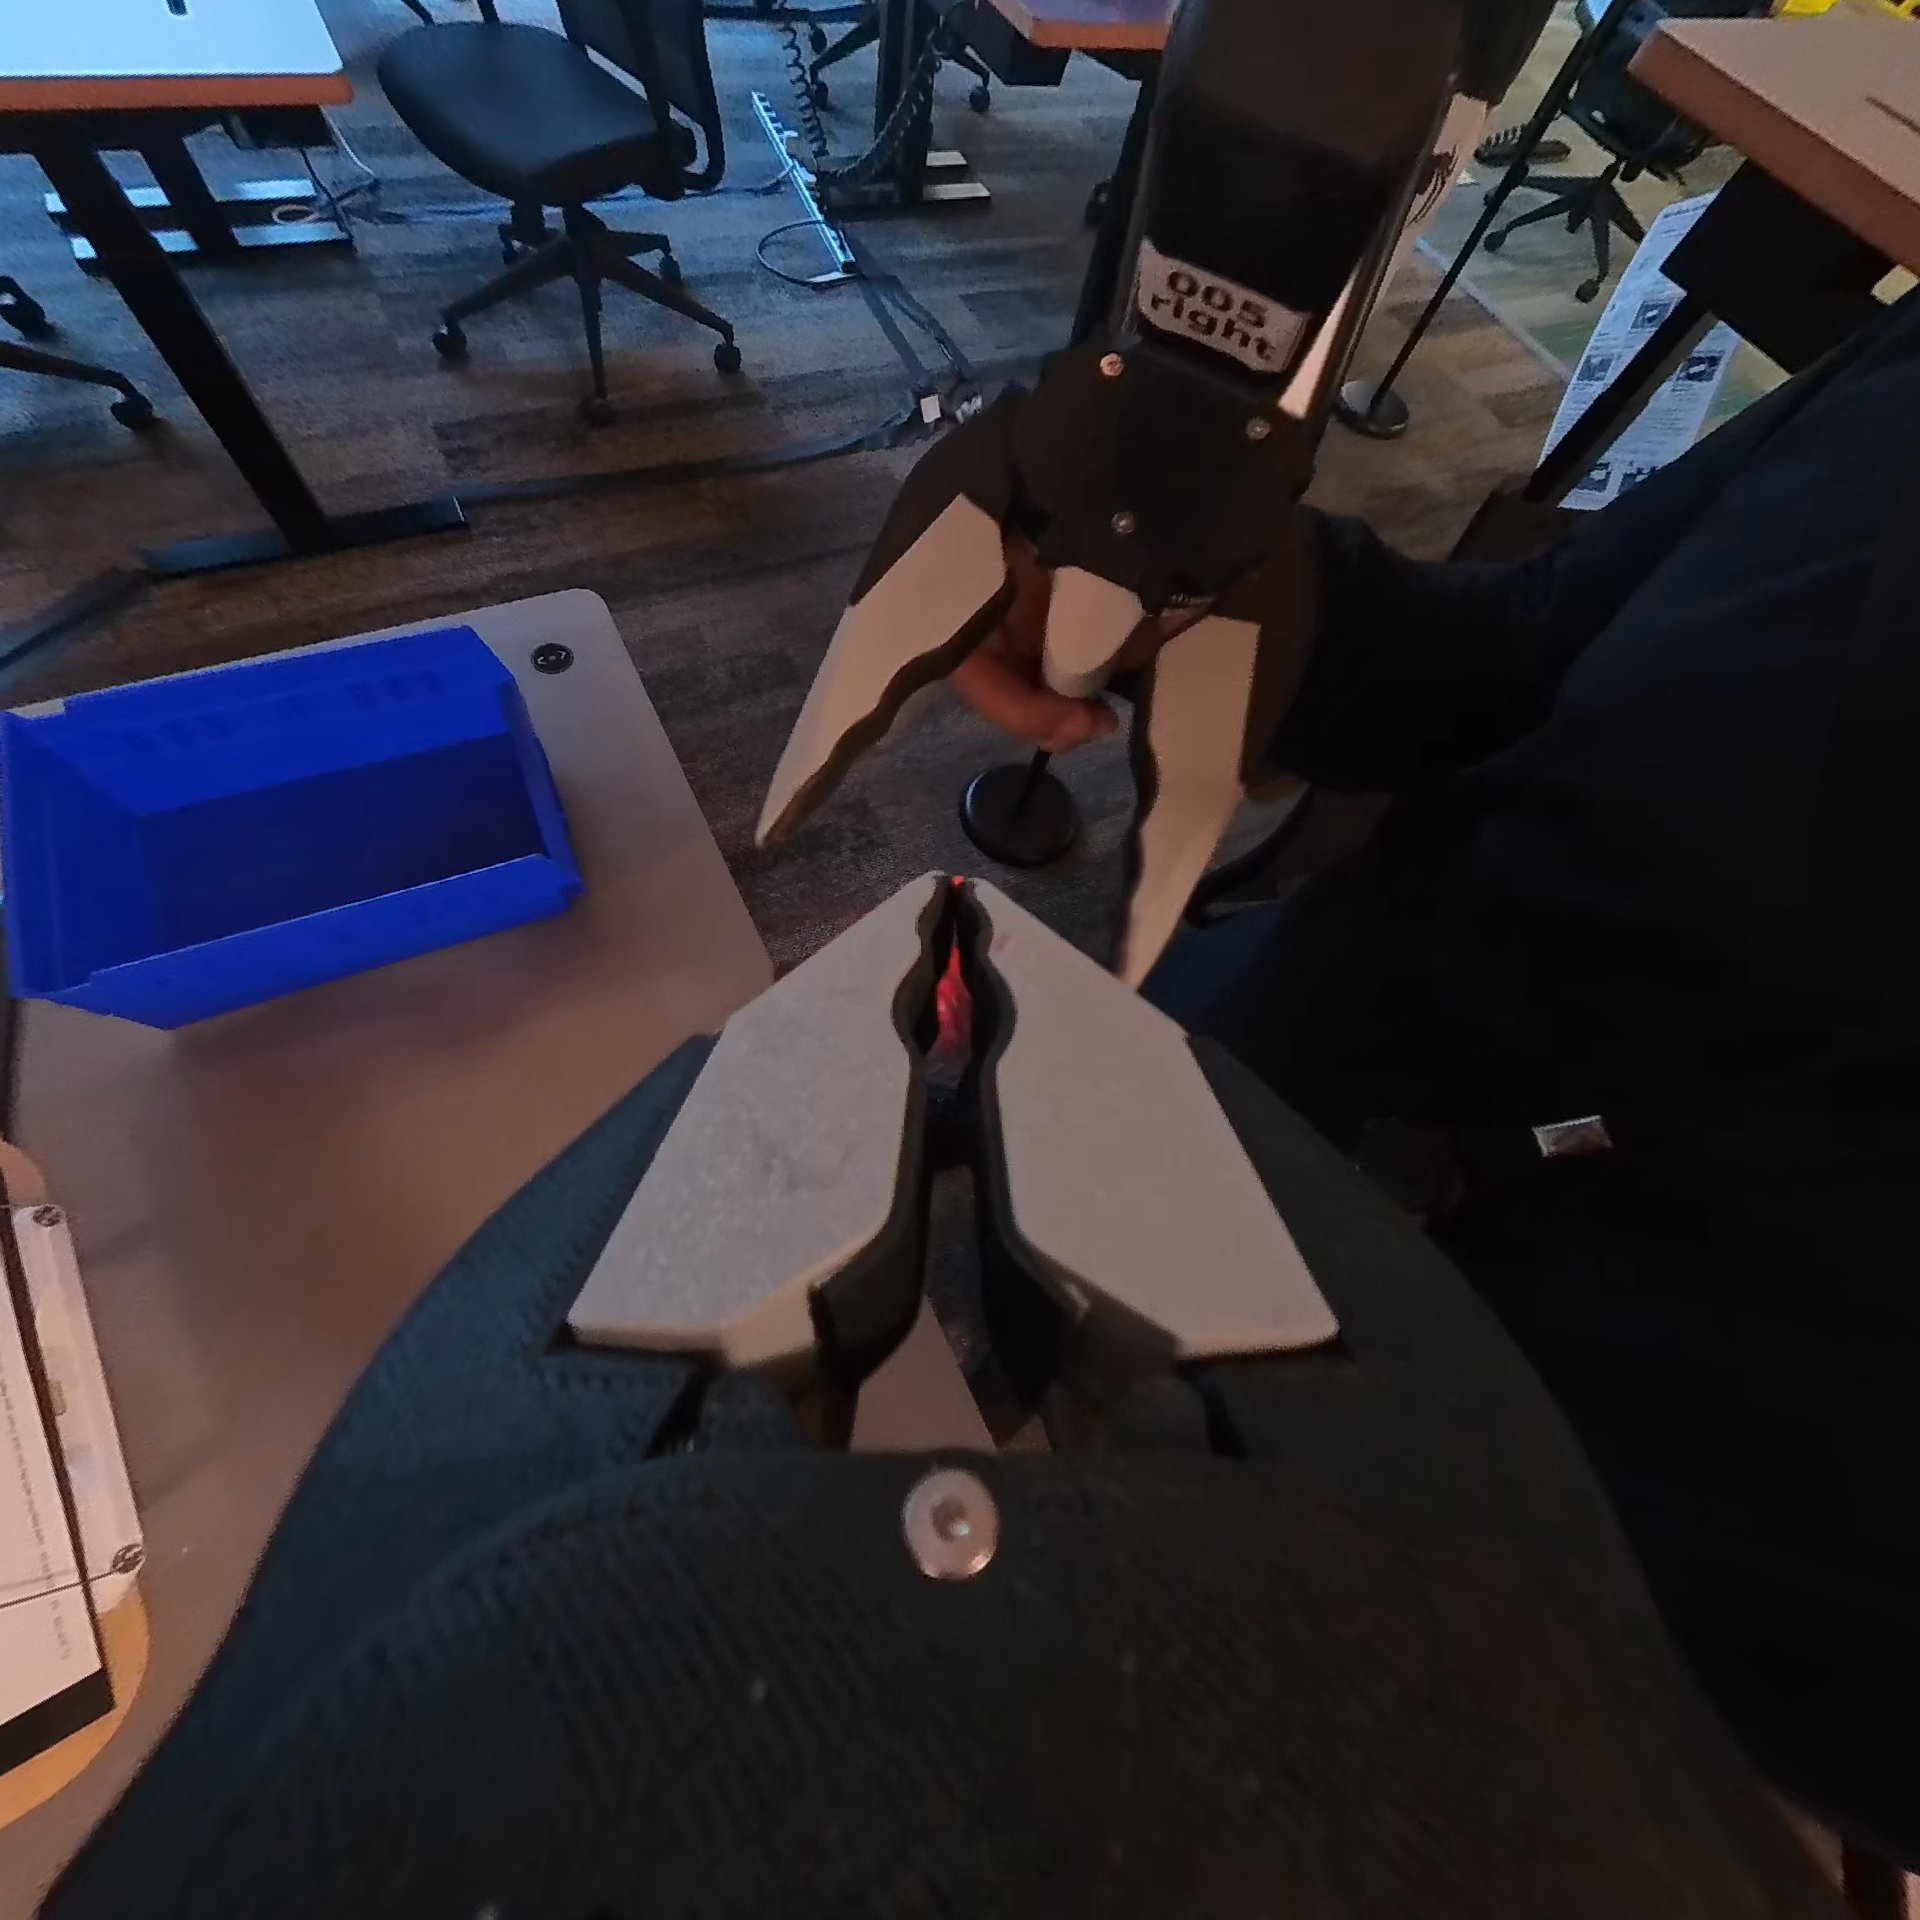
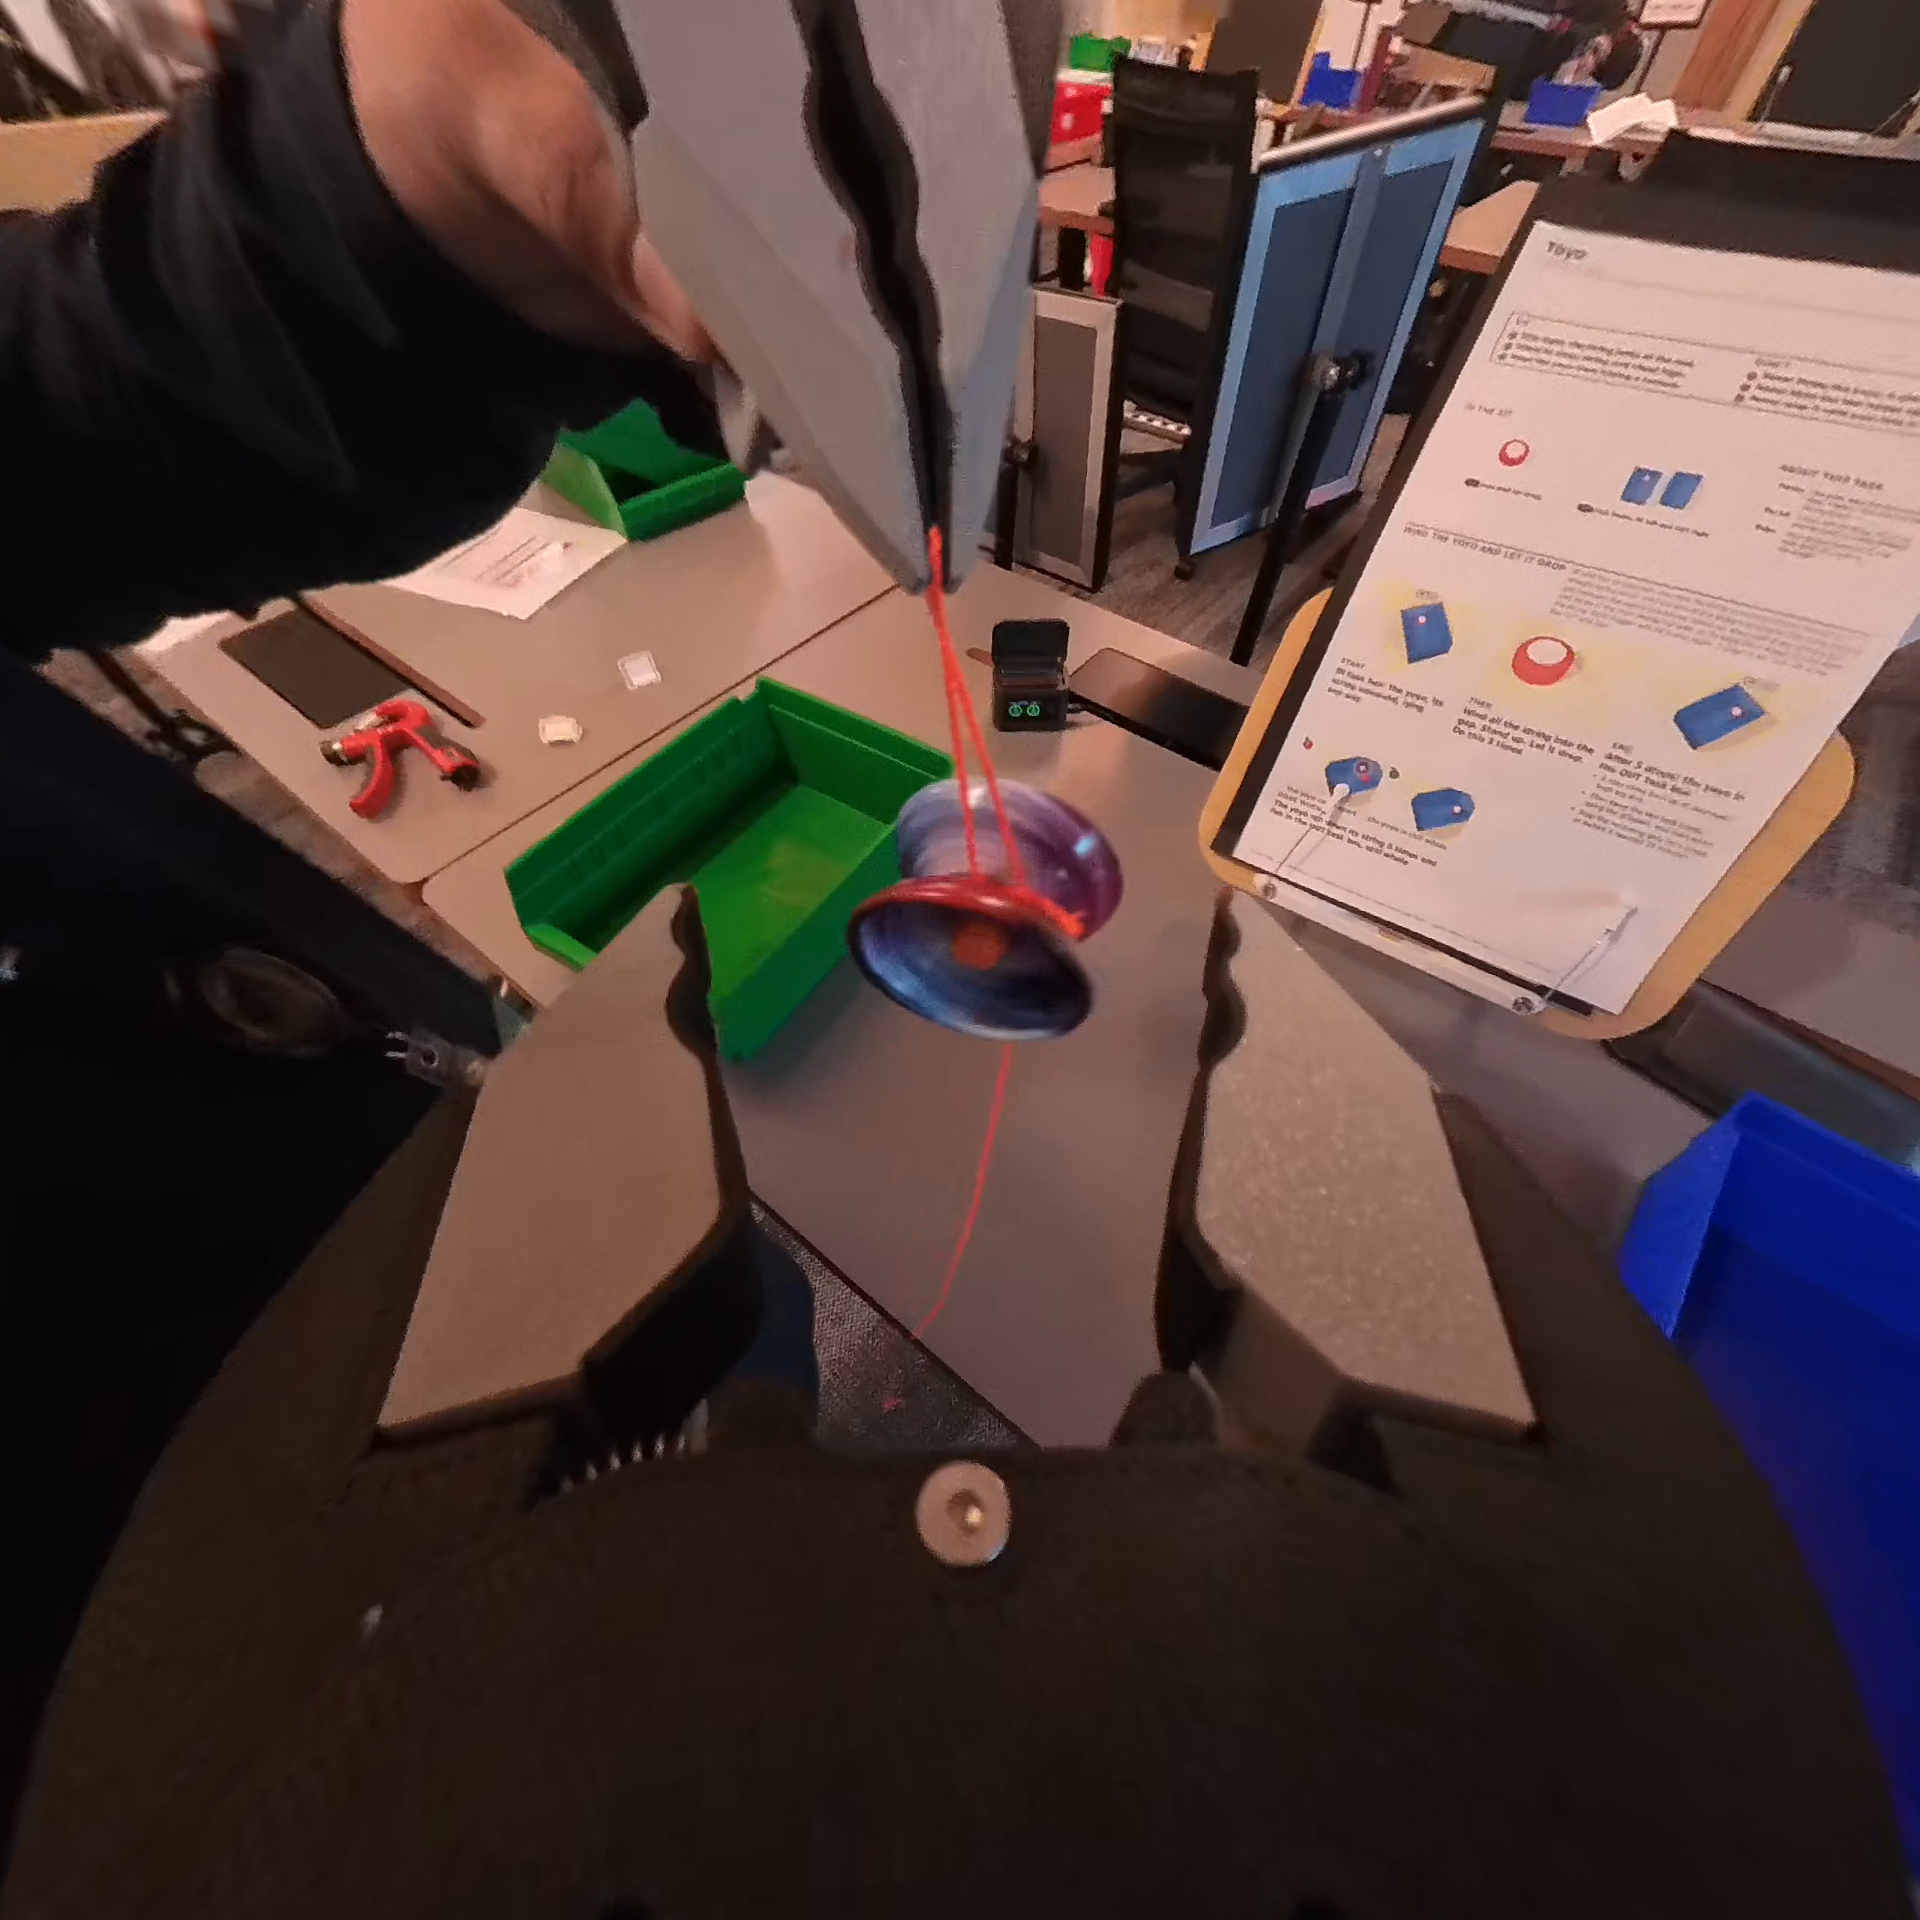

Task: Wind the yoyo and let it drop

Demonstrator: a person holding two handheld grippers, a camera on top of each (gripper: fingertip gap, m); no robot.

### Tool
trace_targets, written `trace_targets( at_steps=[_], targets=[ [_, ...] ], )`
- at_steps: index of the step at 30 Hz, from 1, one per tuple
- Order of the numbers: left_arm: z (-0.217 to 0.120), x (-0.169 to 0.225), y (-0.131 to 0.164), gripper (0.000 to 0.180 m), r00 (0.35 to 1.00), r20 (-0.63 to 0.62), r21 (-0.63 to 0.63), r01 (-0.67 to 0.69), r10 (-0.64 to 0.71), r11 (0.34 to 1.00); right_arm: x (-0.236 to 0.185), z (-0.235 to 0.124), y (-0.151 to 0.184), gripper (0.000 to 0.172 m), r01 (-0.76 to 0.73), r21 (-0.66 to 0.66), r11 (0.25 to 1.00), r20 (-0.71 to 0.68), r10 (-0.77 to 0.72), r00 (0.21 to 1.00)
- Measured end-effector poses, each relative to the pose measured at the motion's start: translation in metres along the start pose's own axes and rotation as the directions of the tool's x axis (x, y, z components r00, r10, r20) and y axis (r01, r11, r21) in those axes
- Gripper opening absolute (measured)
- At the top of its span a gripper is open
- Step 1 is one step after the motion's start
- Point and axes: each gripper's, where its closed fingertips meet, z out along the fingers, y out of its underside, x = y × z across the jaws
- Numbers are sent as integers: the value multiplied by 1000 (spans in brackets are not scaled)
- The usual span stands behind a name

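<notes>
Left tool (image 2: 930, 561) pinches thin red string (image 2: 961, 727); glossy flared yoyo (image 2: 987, 925) dangles; right tool (image 2: 956, 987) gapes

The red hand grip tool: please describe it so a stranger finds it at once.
Start from the green plastic bin on the grey table. To its left lies the red hand grip tool, beside a flat black mat. It alone there is red with curved handles.

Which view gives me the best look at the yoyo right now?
The right wrist view. There the yoyo hangs in full sight on its red string, which is pinched in the shut left tool, above the table. The left wrist view hides the yoyo, showing only a red sliver of string between its closed fingers.
</notes>
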Motion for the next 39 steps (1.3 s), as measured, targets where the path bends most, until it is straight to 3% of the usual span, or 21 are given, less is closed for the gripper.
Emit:
trace_targets(
  at_steps=[6,8,24,27,31,33,39],
  targets=[
    [1,6,-4,0,1000,-12,-5,-16,16,1000,31,9,43,86,58,-192,980,-112,-80,990],
    [2,9,-4,0,999,-24,-3,-25,25,1000,40,5,43,72,80,-190,979,-146,-109,983],
    [9,10,4,0,999,-34,-33,-10,9,999,72,-33,48,79,50,-200,978,-239,-99,966],
    [11,15,2,0,999,-51,-32,-19,17,999,69,-27,51,79,45,-182,982,-203,-83,976],
    [16,22,0,0,996,-83,-25,-22,19,999,51,-9,51,66,-76,-96,992,11,78,997],
    [20,22,2,0,996,-88,-35,-16,13,999,39,-2,46,67,-82,-72,994,93,89,992],
    [26,21,9,0,996,-88,-50,10,-15,999,37,-5,43,64,-74,-41,996,107,78,991]
  ],
)
